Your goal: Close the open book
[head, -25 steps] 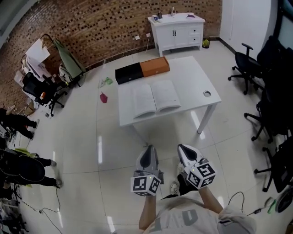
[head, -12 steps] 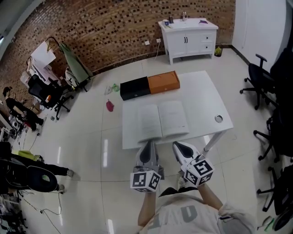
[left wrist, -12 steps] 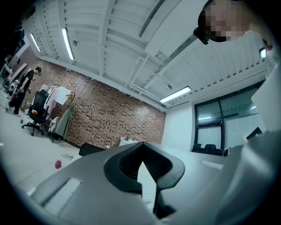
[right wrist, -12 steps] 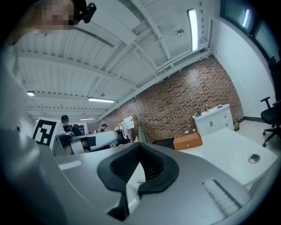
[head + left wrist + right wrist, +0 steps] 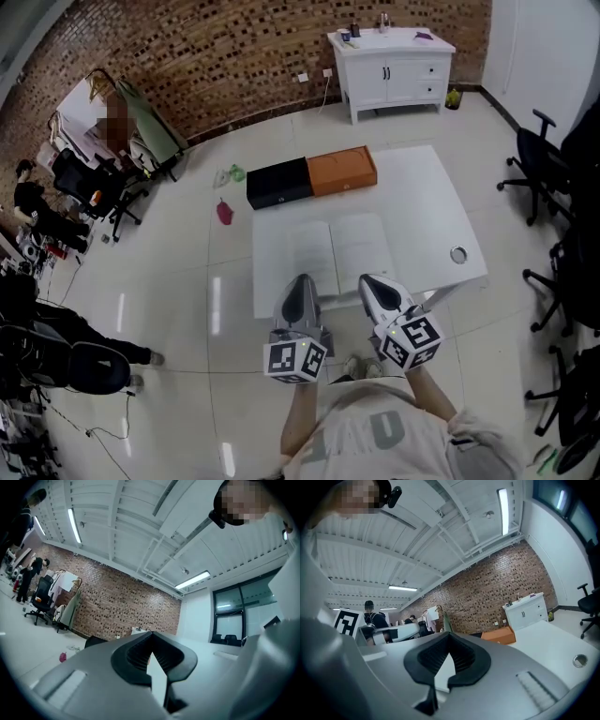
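Head camera high up, looking steeply down on the white worktop (image 5: 422, 197) toward the brick wall (image 5: 234, 56), cameras on the left hand-held gripper (image 5: 300, 284) and right hand-held gripper (image 5: 373, 284) low, roughly level, skimming the same worktop toward that wall

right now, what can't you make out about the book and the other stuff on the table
- Open book, head view: the print is too small and pale to read. The left gripper and right gripper partly cover its near edge.
- Both gripper views: each gripper's own shut jaws hide the book.
- Small round thing on the table, head view: too small to identify.
- Items on the white cabinet, head view: too small to name.
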A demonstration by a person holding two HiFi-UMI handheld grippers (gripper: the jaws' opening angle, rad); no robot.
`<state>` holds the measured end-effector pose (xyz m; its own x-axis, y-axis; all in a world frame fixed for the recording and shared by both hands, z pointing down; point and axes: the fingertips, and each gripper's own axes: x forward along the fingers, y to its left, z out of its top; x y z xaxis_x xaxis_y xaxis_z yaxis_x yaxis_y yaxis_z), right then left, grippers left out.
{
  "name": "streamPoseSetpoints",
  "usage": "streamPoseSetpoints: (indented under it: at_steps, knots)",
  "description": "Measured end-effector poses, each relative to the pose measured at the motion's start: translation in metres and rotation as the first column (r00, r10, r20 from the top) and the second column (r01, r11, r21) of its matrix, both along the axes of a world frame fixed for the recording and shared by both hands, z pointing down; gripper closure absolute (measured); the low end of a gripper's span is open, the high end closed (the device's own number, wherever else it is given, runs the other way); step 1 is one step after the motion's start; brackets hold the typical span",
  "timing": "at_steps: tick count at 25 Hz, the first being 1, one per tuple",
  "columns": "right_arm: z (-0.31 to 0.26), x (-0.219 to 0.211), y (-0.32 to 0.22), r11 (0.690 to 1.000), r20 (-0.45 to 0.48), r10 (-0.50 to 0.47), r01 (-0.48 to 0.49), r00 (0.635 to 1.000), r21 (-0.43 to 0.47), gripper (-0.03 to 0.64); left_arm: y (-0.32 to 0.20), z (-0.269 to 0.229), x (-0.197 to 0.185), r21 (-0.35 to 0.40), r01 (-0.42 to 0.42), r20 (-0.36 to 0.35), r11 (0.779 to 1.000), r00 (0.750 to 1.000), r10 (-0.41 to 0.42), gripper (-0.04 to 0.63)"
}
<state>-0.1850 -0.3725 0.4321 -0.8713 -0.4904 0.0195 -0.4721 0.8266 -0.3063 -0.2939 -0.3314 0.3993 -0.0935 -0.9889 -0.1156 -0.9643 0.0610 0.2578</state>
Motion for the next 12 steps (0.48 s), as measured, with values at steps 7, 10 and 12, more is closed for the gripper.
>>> streamPoseSetpoints:
  at_steps: [7,10,12]
  knots:
    - [0.009,-0.025,-0.018,1.000,-0.021,0.015,-0.015,1.000,0.006,0.612,-0.017,0.019,-0.006,-0.059,-0.024,0.059,0.998,0.998,0.027,0.577]
    - [0.014,-0.030,-0.022,1.000,-0.025,0.016,-0.016,1.000,-0.010,0.612,-0.019,0.025,-0.013,-0.071,-0.012,0.061,0.997,0.998,0.016,0.577]
    - [0.017,-0.031,-0.021,1.000,-0.030,0.014,-0.015,0.999,-0.016,0.612,-0.017,0.028,-0.020,-0.047,0.008,0.014,0.999,1.000,-0.008,0.577]
